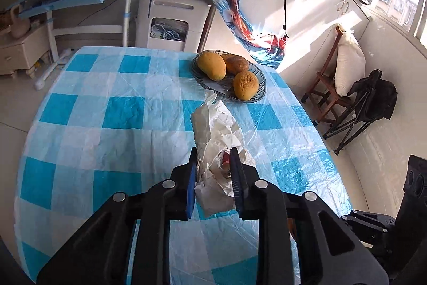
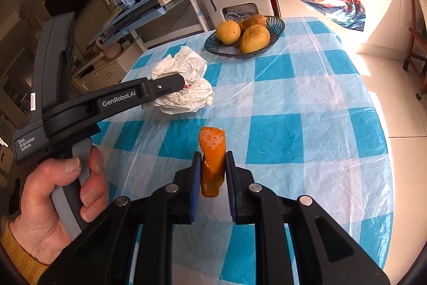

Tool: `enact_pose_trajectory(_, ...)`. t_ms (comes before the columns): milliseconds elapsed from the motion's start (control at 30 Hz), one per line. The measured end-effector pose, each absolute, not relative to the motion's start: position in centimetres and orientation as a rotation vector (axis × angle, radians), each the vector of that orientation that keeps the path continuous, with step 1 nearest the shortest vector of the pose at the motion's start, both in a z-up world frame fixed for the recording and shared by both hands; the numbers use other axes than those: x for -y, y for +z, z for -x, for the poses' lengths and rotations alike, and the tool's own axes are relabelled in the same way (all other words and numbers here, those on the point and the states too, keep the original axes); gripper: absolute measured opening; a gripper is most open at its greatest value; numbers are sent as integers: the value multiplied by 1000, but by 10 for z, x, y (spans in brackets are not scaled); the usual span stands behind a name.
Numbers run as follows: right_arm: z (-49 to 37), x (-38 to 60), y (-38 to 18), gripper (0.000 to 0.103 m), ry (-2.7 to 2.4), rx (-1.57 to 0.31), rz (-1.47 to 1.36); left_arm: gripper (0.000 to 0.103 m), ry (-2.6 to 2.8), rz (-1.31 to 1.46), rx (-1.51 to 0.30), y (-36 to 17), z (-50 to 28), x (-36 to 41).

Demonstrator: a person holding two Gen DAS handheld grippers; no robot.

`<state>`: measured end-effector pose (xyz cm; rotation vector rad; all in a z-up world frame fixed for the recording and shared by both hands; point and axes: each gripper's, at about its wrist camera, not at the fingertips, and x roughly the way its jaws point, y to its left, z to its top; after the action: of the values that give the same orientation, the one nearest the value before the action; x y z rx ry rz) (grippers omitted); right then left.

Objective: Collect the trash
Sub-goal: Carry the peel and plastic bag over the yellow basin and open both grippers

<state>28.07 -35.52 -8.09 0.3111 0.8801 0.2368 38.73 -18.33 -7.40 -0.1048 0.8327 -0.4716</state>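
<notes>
At the near edge of the checked tablecloth (image 2: 293,108), a strip of orange peel (image 2: 212,159) is pinched between the pads of the right gripper (image 2: 212,172) and appears to be lifted clear of the cloth. A little farther in, the left gripper (image 1: 213,172) is closed to a narrow gap around a crumpled white plastic bag (image 1: 216,130) — thin film is caught between its fingers, and something red shows inside the bag. The bag rests on the cloth, just short of the fruit bowl (image 1: 256,76), where three mangoes (image 1: 212,65) are held. No other loose scraps are seen on the table. The task is judged nearly finished — only the peel remains to be dropped into the bag, and the bag carried off.
</notes>
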Motion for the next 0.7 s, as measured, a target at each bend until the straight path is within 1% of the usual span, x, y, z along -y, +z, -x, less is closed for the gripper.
enact_pose_trajectory(133,-235,323,-70,19,347,-872,-323,22,-419,77,-806,-50,-304,123)
enact_pose_trajectory(233,-183,285,-77,19,449,-907,-299,22,-390,23,-828,-49,-235,87)
enact_pose_trajectory(300,-149,257,-90,19,511,-953,-268,22,-368,-1,-867,-60,-188,65)
enact_pose_trajectory(400,-110,220,-115,19,567,-1037,-210,22,-332,16,-964,-91,-133,44)
enact_pose_trajectory(467,-97,204,-134,22,569,-1106,-163,22,-306,40,-1042,-115,-107,37)
enact_pose_trajectory(500,-92,199,-141,34,547,-1135,-126,22,-290,33,-1079,-129,-95,36)
enact_pose_trajectory(533,-90,198,-146,50,520,-1149,-106,24,-289,39,-1116,-140,-87,35)
enact_pose_trajectory(600,-88,207,-142,54,471,-1132,-113,28,-315,37,-1176,-155,-76,38)
enact_pose_trajectory(633,-88,213,-137,60,440,-1105,-115,36,-325,27,-1175,-154,-71,39)
enact_pose_trajectory(667,-88,221,-130,62,409,-1074,-120,43,-319,0,-1137,-147,-68,39)
enact_pose_trajectory(700,-88,229,-123,67,378,-1031,-133,59,-321,-2,-1085,-136,-64,36)
